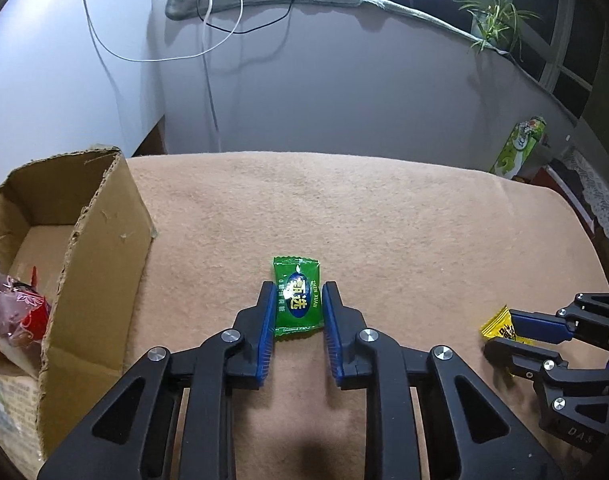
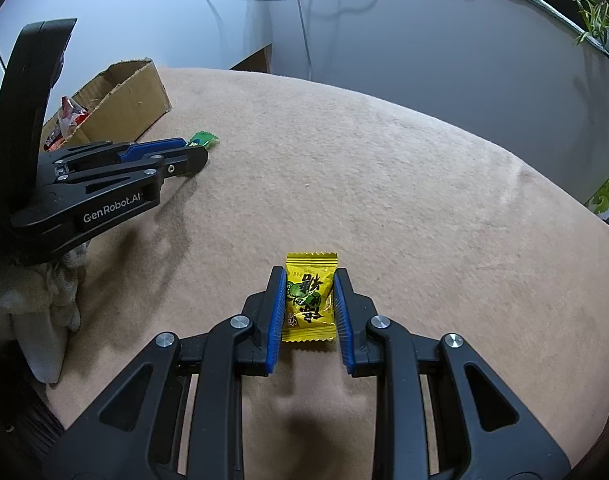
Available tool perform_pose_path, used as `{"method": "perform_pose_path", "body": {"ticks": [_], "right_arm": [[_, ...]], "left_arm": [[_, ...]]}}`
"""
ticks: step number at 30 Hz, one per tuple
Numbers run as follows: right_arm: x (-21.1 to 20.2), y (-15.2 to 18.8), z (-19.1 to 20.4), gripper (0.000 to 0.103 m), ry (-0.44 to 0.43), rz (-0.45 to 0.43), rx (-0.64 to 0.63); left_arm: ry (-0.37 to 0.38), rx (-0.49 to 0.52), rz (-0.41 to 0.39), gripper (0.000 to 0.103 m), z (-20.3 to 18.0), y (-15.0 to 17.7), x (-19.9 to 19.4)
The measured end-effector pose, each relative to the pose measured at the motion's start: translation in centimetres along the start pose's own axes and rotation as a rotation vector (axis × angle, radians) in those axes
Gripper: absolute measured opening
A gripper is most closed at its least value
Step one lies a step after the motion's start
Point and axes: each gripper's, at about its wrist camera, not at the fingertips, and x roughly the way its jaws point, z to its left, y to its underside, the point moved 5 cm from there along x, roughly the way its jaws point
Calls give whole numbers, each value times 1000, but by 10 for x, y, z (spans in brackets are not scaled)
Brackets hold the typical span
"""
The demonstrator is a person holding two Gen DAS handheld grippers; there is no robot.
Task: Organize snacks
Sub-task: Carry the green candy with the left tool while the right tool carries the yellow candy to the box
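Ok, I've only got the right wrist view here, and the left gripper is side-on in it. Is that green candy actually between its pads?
Observer: Yes. The left wrist view shows the green candy lying lengthwise in the left gripper, with both pads pressing on its sides.
Operator: What's printed on it?
Observer: A blue oval with yellow characters.
Operator: Any room in the box?
Observer: The cardboard box shows bare floor at its far end. The red and clear wrapped snacks are piled at its near end.
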Motion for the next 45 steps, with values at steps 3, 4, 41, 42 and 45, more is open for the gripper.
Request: {"method": "perform_pose_path", "body": {"ticks": [3,4,41,42,45], "right_arm": [[-5,1,-2,24,1,-8,3],[-6,1,-2,24,1,-10,5],[-58,-105,179,24,-212,-191,-205],[-54,-108,186,24,-220,-187,-211],[-45,-114,202,24,-242,-173,-223]], "left_arm": [[12,5,-15,21,-1,1,-8],[18,2,-21,21,-1,1,-12],[-64,-184,-361,21,150,14,-183],[-74,-190,-358,21,155,16,-182],[-93,-196,-343,21,162,18,-177]]}}
